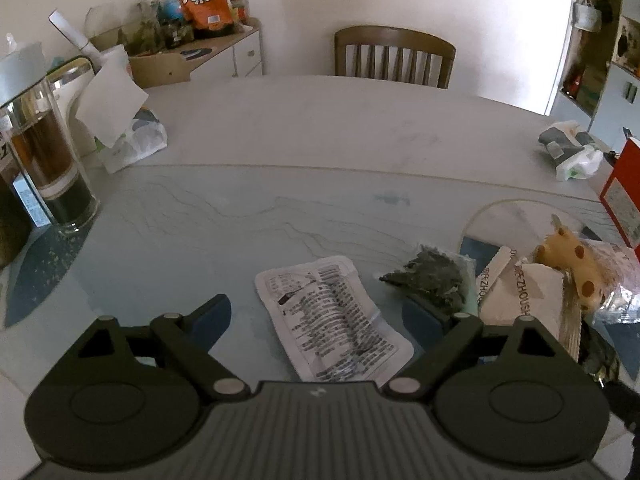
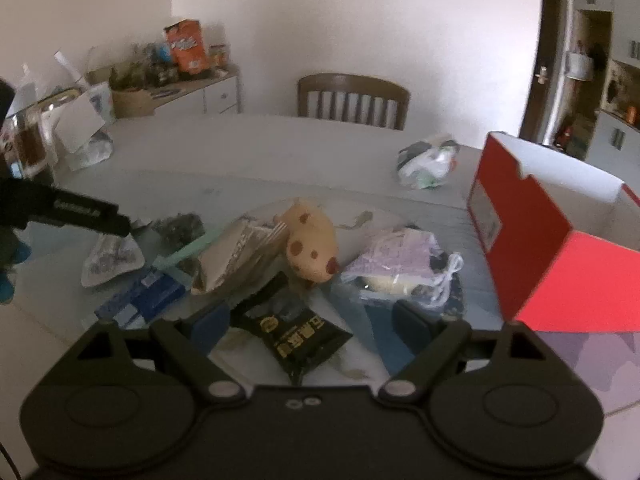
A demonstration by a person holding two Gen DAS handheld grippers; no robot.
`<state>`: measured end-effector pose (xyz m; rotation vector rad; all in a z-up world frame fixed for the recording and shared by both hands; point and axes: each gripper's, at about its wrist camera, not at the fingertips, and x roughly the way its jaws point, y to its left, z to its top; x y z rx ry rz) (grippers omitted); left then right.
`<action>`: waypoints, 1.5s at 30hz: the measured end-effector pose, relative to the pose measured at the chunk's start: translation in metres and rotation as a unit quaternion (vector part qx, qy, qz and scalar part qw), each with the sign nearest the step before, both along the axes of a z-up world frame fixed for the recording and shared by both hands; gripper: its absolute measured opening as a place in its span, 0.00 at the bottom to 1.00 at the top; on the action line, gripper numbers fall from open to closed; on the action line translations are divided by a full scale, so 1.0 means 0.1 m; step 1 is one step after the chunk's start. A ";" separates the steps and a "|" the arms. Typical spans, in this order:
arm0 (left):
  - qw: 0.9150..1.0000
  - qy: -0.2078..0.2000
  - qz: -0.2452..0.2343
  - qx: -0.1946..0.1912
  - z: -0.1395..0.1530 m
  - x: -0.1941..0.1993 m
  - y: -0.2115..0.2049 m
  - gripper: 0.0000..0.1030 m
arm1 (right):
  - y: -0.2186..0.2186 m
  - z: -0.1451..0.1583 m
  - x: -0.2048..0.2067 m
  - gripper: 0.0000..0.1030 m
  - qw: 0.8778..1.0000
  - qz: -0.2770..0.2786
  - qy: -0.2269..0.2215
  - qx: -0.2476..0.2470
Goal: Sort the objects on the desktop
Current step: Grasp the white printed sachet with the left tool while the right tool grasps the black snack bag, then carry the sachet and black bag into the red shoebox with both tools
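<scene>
My left gripper (image 1: 316, 320) is open and empty, its jaws on either side of a flat white printed sachet (image 1: 332, 320) on the glass tabletop. Right of it lie a packet of dark dried leaves (image 1: 432, 280), a white paper packet (image 1: 516, 296) and a yellow spotted plush toy (image 1: 576, 268). My right gripper (image 2: 312, 326) is open and empty, just above a black snack packet (image 2: 296, 336). Beyond it are the plush toy (image 2: 312, 244), a crumpled paper bag (image 2: 236, 256), a blue packet (image 2: 148, 296), a clear bag with purple contents (image 2: 396, 268) and an open red box (image 2: 560, 240).
A glass jar of dark liquid (image 1: 44, 160), a tissue pack (image 1: 128, 136) and a white dispenser stand at the left of the table. A plastic bag (image 2: 428, 164) lies at the far right. A wooden chair (image 1: 394, 56) stands behind the table, a cluttered cabinet (image 1: 192, 52) at the back left.
</scene>
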<state>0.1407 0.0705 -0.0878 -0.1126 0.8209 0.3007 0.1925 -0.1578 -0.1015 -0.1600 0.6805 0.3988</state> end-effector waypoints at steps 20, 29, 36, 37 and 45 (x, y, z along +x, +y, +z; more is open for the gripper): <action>0.999 0.018 0.030 -0.015 -0.19 0.10 0.10 0.71 | 0.15 -0.22 0.24 0.57 0.998 0.054 0.030 -0.026; 0.999 0.015 0.028 -0.022 -0.19 0.07 0.15 0.64 | 0.17 -0.21 0.23 0.44 0.997 0.055 0.032 -0.033; 0.999 0.014 0.033 -0.027 -0.18 0.03 0.20 0.61 | 0.15 -0.17 0.21 0.36 0.998 0.048 0.032 -0.035; 0.999 0.014 0.034 -0.027 -0.18 0.02 0.21 0.60 | 0.15 -0.16 0.21 0.35 0.998 0.046 0.033 -0.034; 0.999 0.002 0.028 -0.015 -0.11 -0.10 0.24 0.58 | 0.08 -0.09 0.16 0.32 0.999 0.030 0.034 -0.029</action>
